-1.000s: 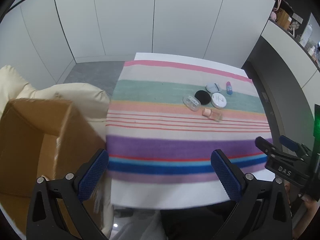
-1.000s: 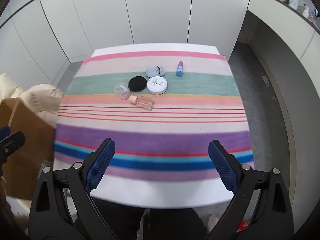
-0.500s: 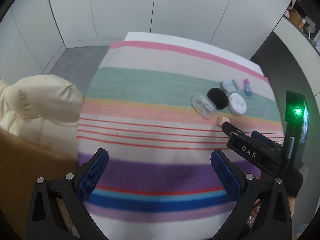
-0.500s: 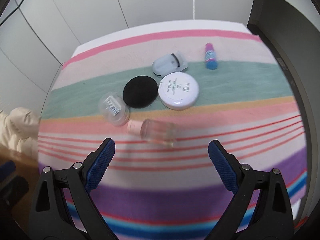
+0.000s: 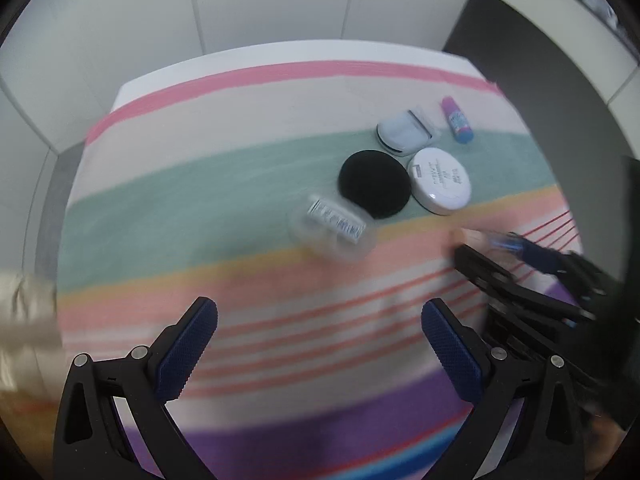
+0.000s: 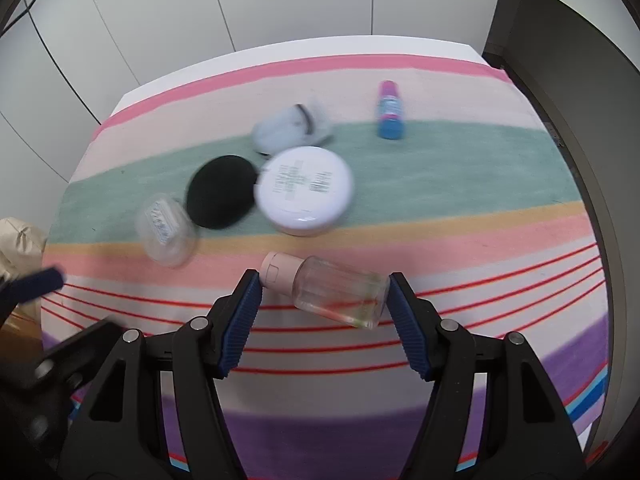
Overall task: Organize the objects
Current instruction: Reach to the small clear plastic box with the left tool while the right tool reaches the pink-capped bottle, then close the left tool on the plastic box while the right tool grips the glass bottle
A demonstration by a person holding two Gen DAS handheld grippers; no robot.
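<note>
Both tools dropped closer to the striped surface [image 6: 460,216]: right tool [image 6: 322,294] closing around the clear bottle [image 6: 336,292], barely visible left-side, left tool [image 5: 318,332] released.

Striped pastel cloth [image 6: 440,168], black puff [image 6: 220,192], white compact [image 6: 306,190], pink-capped clear bottle [image 6: 336,292].

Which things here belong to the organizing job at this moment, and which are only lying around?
In the job now:
- right gripper, jaws closing around the bottle
- clear bottle with pink cap, lying on the striped cloth

Lying about:
- white round compact
- black puff
- clear jar
- blue-pink tube
</note>
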